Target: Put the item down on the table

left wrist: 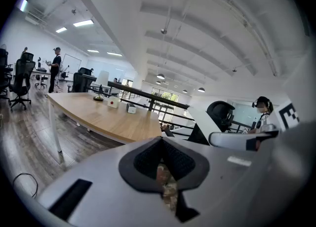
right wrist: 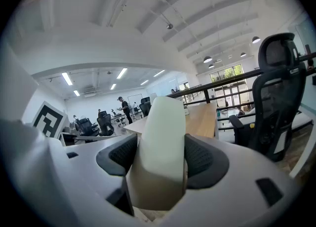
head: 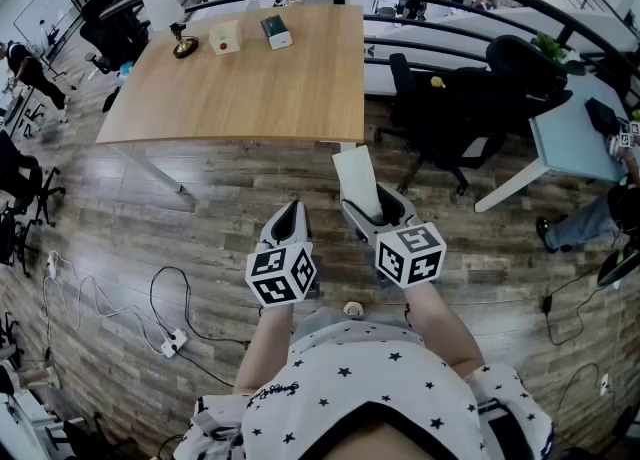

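In the head view my right gripper (head: 376,210) is shut on a pale white, flat boxy item (head: 357,176), which sticks up and forward out of the jaws. The right gripper view shows the item (right wrist: 163,137) pressed between both dark pads (right wrist: 205,162). My left gripper (head: 292,213) hangs beside it on the left, shut with nothing in it; in the left gripper view its pads (left wrist: 148,159) meet. Both grippers are over the wooden floor, short of the near edge of the light wooden table (head: 260,88).
On the table's far side stand a small lamp (head: 183,45), a white box with a red spot (head: 226,38) and a green-topped box (head: 276,31). Black office chairs (head: 470,108) and a light blue desk (head: 575,138) are to the right. Cables and a power strip (head: 172,343) lie on the floor at left.
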Available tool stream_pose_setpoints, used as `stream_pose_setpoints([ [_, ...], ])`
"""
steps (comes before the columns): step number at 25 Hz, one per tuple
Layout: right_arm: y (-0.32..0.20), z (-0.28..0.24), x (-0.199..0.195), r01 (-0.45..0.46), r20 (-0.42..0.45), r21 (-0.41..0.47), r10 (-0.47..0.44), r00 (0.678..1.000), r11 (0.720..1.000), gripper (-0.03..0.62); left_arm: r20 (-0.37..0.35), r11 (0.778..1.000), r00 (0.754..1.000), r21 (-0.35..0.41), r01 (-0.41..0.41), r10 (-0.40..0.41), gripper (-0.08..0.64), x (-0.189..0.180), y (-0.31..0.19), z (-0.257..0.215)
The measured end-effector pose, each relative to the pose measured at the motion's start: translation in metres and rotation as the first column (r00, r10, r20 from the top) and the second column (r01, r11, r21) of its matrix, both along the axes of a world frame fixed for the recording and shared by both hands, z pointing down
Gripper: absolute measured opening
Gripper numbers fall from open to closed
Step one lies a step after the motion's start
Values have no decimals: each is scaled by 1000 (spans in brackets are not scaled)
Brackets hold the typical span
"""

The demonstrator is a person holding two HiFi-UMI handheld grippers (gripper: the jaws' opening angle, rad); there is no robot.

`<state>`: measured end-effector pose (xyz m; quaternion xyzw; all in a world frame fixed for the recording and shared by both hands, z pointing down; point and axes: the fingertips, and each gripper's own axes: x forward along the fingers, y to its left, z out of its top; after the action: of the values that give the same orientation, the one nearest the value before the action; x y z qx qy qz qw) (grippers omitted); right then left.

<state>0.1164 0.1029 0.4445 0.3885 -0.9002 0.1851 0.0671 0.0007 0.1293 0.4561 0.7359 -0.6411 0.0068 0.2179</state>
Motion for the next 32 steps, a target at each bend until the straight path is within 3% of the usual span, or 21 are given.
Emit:
stream_pose_setpoints([
  [11, 27, -15, 14, 3, -1, 55, -2, 1000, 998, 291, 6, 1000, 1000, 21, 5, -5, 12, 10, 33, -6],
  [21, 29, -19, -14, 52, 4, 57, -53, 999, 997, 293, -16, 998, 998, 11, 54, -54, 12, -12, 43, -2],
  [32, -36, -7, -35, 31, 6, 45, -31, 999, 999, 293, -41, 1000, 999, 10, 29, -28, 12, -32, -25, 11],
])
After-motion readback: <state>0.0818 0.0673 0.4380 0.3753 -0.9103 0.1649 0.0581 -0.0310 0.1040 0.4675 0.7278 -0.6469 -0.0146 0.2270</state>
